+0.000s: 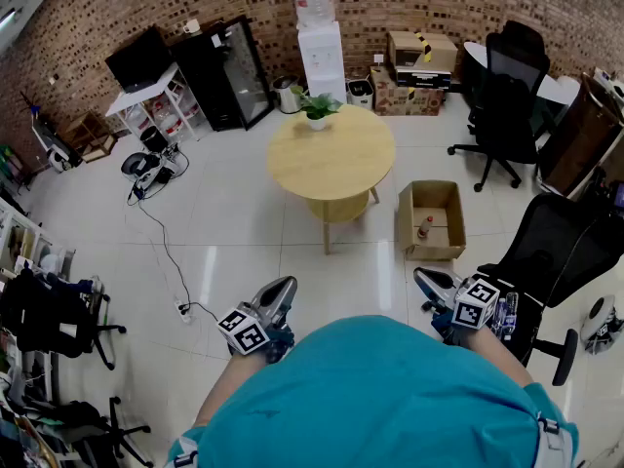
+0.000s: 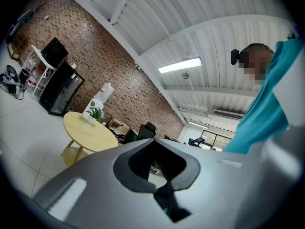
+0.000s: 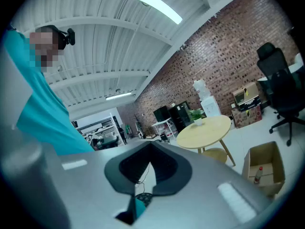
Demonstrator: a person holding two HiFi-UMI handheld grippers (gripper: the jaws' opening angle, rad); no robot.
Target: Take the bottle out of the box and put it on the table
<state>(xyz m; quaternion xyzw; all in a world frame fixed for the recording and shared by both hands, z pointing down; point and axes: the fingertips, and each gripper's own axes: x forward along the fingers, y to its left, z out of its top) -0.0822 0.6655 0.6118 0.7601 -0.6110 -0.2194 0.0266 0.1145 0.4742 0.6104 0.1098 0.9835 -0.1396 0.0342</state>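
An open cardboard box point(image 1: 407, 224) stands on the white floor, right of the round wooden table point(image 1: 331, 154). A small clear bottle point(image 1: 425, 228) with a red cap stands inside the box. The right gripper view also has the box point(image 3: 275, 157) and the bottle point(image 3: 258, 174) at lower right, with the table point(image 3: 204, 128) beyond. Both grippers are held close to my teal-shirted body, well short of the box. My left gripper point(image 1: 284, 285) is shut and empty, and my right gripper point(image 1: 420, 275) is too. The left gripper view shows the table point(image 2: 88, 131) far ahead.
A potted plant point(image 1: 318, 108) sits on the table's far edge. A black office chair point(image 1: 546, 261) stands right of the box, close to my right gripper. A cable point(image 1: 161, 242) and power strip lie on the floor at left. A water dispenser point(image 1: 320, 52) and a black fridge point(image 1: 226, 71) line the brick wall.
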